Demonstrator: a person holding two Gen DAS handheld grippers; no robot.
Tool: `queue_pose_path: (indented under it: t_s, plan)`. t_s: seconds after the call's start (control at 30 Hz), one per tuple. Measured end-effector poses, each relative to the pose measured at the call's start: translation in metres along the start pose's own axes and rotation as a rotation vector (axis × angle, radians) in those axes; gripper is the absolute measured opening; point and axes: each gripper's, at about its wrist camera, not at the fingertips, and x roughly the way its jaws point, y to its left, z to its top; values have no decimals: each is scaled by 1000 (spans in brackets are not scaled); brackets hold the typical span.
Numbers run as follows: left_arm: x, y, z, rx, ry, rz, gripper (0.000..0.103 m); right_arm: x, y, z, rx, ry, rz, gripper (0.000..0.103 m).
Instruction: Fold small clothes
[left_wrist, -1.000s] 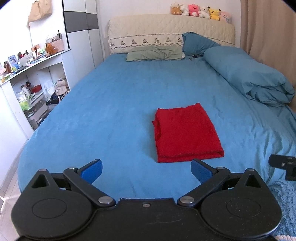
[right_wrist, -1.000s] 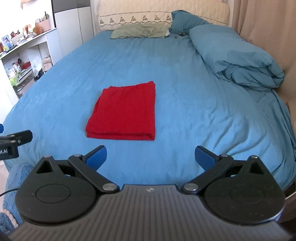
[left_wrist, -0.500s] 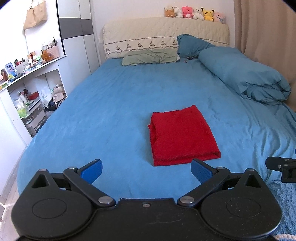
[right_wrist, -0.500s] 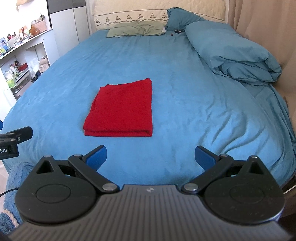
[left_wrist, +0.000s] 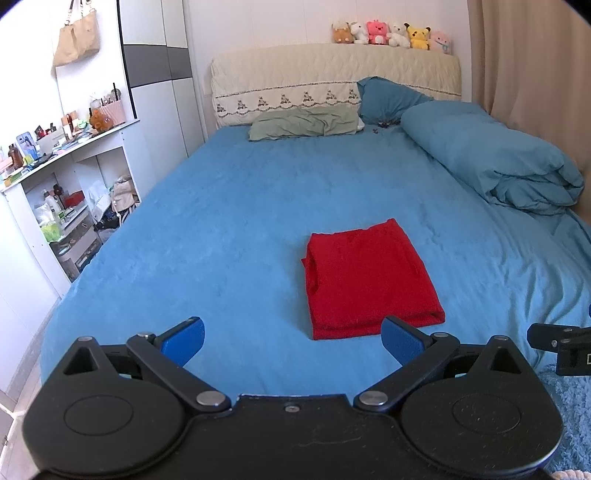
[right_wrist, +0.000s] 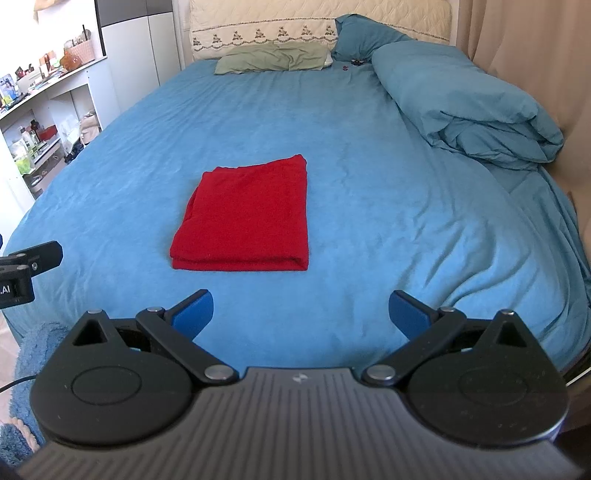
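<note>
You have the folded garment (left_wrist: 369, 280) lying on the bed (left_wrist: 229, 221), near its middle. Far behind it, the pillow (left_wrist: 303, 123) rests against the headboard (left_wrist: 332, 81), plush toys (left_wrist: 391, 33) lined on top. The rolled duvet (left_wrist: 491, 158) lies along the right side. Shelves (left_wrist: 70, 192) stand left of the bed.

red garment (right_wrist: 245, 216): matt, fuzzy cloth
bedsheet (right_wrist: 369, 184): soft napped cloth
left gripper (left_wrist: 291, 338): matt black plastic, metal pivots
</note>
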Motion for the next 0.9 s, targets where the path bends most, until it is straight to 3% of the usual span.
queue_pose_path:
  t_s: [0.9]
  plan:
    - [-3, 5, 4, -1, -7, -7, 103, 0, 1, -4, 8, 0, 1, 103]
